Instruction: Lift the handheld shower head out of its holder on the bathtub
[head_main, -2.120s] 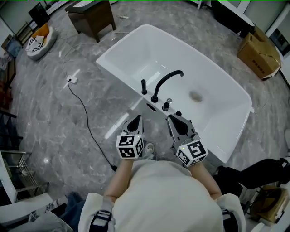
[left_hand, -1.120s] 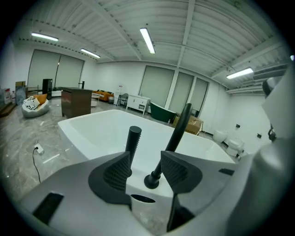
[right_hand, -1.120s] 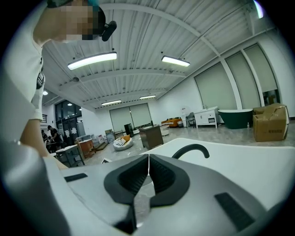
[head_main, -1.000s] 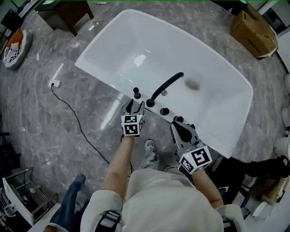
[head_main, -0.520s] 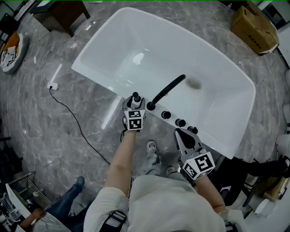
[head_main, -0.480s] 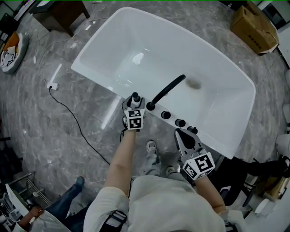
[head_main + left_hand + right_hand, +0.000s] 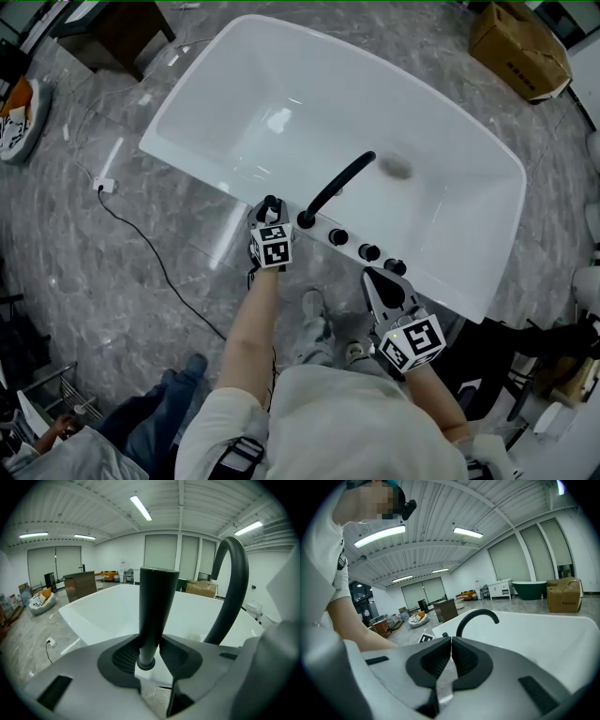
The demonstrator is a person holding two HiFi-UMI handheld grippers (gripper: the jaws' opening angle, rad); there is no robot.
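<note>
The handheld shower head point(image 7: 271, 201) is a black stick standing upright in its holder on the near rim of the white bathtub point(image 7: 187, 103), left of the curved black spout point(image 7: 337, 183). In the left gripper view the shower head point(image 7: 157, 602) rises between the two pads. My left gripper point(image 7: 268, 212) is closing, and both pads of the left gripper point(image 7: 149, 656) touch its narrow lower stem. My right gripper point(image 7: 382, 277) hangs off the tub's near side below the knobs. In its own view the right gripper point(image 7: 451, 641) is shut on nothing.
Three black knobs point(image 7: 368, 251) sit on the rim right of the spout. A cardboard box point(image 7: 520, 37) lies beyond the tub, a dark cabinet point(image 7: 103, 19) at far left. A black cable point(image 7: 159, 253) runs across the grey floor. Another person point(image 7: 94, 441) stands at lower left.
My left gripper has moved forward and down to the shower head, and its jaws now sit around the stem. The right gripper has stayed near the tub's front.
</note>
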